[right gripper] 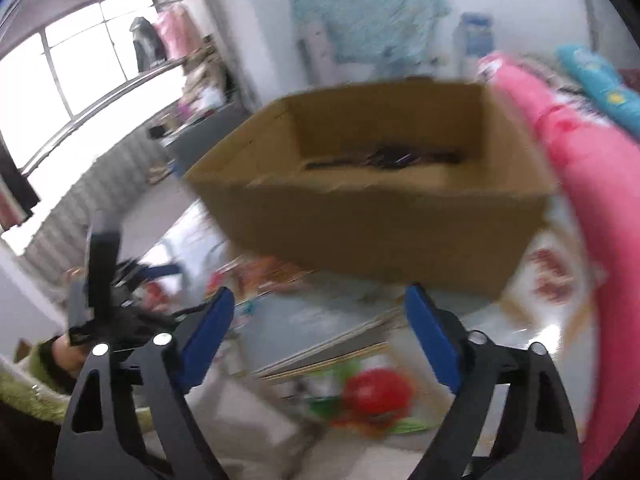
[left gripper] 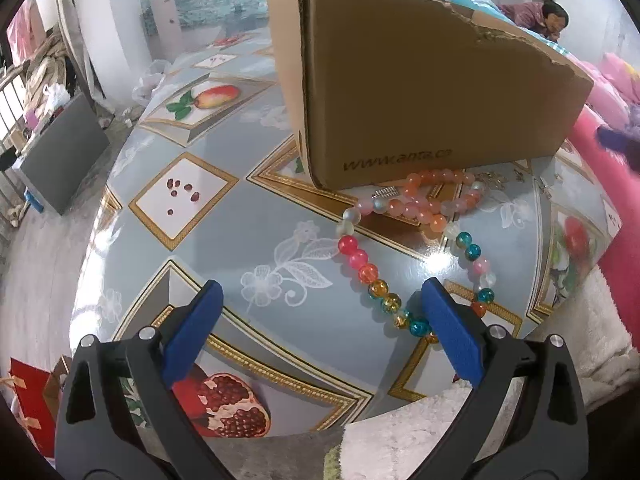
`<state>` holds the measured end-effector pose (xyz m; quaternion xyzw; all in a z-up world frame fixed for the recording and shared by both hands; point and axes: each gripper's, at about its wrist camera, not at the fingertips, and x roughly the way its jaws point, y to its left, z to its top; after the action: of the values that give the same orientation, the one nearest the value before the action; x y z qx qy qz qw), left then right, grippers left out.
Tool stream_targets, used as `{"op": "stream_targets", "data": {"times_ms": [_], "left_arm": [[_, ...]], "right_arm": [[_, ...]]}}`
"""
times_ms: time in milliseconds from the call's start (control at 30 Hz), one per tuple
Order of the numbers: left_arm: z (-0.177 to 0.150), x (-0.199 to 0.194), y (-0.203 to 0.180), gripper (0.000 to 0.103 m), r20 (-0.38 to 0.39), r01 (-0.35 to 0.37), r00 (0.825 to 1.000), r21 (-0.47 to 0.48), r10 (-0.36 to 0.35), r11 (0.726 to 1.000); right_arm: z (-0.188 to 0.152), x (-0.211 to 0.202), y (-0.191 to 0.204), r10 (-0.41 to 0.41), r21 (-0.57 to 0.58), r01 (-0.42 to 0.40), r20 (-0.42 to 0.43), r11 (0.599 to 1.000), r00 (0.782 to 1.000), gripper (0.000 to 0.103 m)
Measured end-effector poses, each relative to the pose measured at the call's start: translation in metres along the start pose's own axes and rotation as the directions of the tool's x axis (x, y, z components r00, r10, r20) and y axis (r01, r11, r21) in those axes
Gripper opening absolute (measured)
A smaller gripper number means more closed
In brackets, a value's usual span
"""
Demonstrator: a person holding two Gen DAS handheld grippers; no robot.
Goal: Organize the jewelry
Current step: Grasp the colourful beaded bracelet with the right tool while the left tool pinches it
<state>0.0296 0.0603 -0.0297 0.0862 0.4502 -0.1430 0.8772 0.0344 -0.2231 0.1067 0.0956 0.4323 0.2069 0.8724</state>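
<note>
A long string of glass beads (left gripper: 416, 240), orange, pink, red, yellow and teal, lies looped on the patterned table (left gripper: 280, 208) in front of a brown cardboard box (left gripper: 432, 92). My left gripper (left gripper: 320, 296) hovers low over the table, open, its right blue pad close beside the near end of the beads, with nothing between its fingers. In the blurred right wrist view my right gripper (right gripper: 320, 300) stands open and empty above the table, facing the open top of the box (right gripper: 380, 184). Dark items lie inside the box (right gripper: 384, 158). Small metal jewelry pieces (left gripper: 496, 180) lie by the box.
The left gripper (right gripper: 104, 292) and the hand holding it show at the left of the right wrist view. A pink cushion (right gripper: 580, 208) lies right of the box. A white fluffy cover (left gripper: 440, 412) hangs at the table's near edge. A person (left gripper: 548, 20) sits at the far right.
</note>
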Motion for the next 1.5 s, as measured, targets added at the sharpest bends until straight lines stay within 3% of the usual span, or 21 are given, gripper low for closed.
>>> {"op": "stream_targets", "data": {"times_ms": [100, 267, 333, 533, 733, 900, 1000, 1167, 1500], "left_arm": [[-0.004, -0.007, -0.003, 0.095, 0.041, -0.022, 0.999, 0.022, 0.021, 1.000], [-0.005, -0.020, -0.001, 0.094, 0.102, 0.040, 0.994, 0.010, -0.041, 0.999], [-0.002, -0.023, -0.001, 0.080, 0.122, 0.047, 0.991, 0.013, -0.048, 0.999], [0.007, -0.014, -0.003, 0.049, 0.107, 0.073, 0.991, 0.035, -0.076, 0.997], [0.017, 0.001, -0.008, 0.031, 0.069, 0.070, 0.995, 0.072, -0.075, 0.995], [0.020, 0.007, -0.009, 0.025, 0.059, 0.070, 0.995, 0.077, -0.075, 0.995], [0.022, 0.008, -0.009, 0.010, 0.061, 0.071, 0.995, 0.080, -0.076, 0.994], [0.021, 0.005, -0.008, 0.008, 0.057, 0.095, 0.994, 0.055, -0.098, 0.994], [0.011, -0.035, -0.011, 0.008, 0.109, 0.101, 0.989, 0.019, -0.103, 0.995]], "right_arm": [[-0.007, 0.026, 0.019, 0.055, -0.018, -0.057, -0.073, 0.998, 0.996, 0.066], [-0.010, 0.064, 0.038, 0.099, -0.025, -0.105, -0.171, 0.994, 0.980, 0.051], [-0.010, 0.073, 0.041, 0.100, -0.028, -0.107, -0.190, 0.994, 0.977, 0.048], [-0.009, 0.092, 0.049, 0.085, -0.040, -0.096, -0.217, 0.995, 0.972, 0.038], [-0.007, 0.100, 0.062, 0.062, -0.081, -0.082, -0.234, 0.993, 0.970, 0.028], [-0.006, 0.099, 0.066, 0.020, -0.124, -0.048, -0.222, 0.991, 0.975, 0.020], [-0.006, 0.098, 0.067, 0.003, -0.139, -0.033, -0.216, 0.990, 0.976, 0.014], [-0.005, 0.096, 0.057, 0.064, -0.068, -0.081, -0.217, 0.994, 0.974, 0.010], [-0.010, 0.080, 0.052, 0.142, -0.038, -0.150, -0.169, 0.988, 0.975, 0.010]]}}
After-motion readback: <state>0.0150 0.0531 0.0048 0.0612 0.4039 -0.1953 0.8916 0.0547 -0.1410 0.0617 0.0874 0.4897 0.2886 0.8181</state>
